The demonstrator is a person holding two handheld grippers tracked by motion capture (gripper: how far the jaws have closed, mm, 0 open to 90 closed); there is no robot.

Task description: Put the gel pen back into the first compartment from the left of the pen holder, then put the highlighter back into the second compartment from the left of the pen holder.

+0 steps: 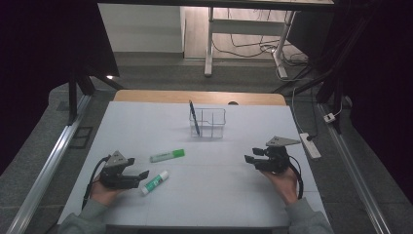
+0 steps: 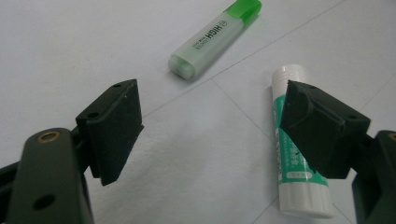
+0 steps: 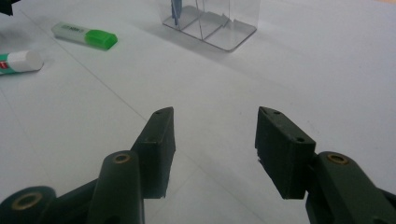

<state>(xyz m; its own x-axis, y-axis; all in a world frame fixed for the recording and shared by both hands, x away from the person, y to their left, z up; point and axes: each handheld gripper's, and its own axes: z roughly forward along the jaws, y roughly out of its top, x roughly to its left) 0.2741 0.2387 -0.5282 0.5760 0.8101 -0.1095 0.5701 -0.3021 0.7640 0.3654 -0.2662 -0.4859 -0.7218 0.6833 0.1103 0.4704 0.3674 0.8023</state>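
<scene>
Left hand-held gripper [image 2: 212, 123] rests on the white tabletop [image 1: 234, 185], jaws apart and empty, its right jaw just beside, perhaps touching, the glue stick [image 2: 299, 154]. Green highlighter [image 2: 215, 38] lies beyond. Right hand-held gripper [image 3: 215, 144] gapes empty, well apart.
</scene>
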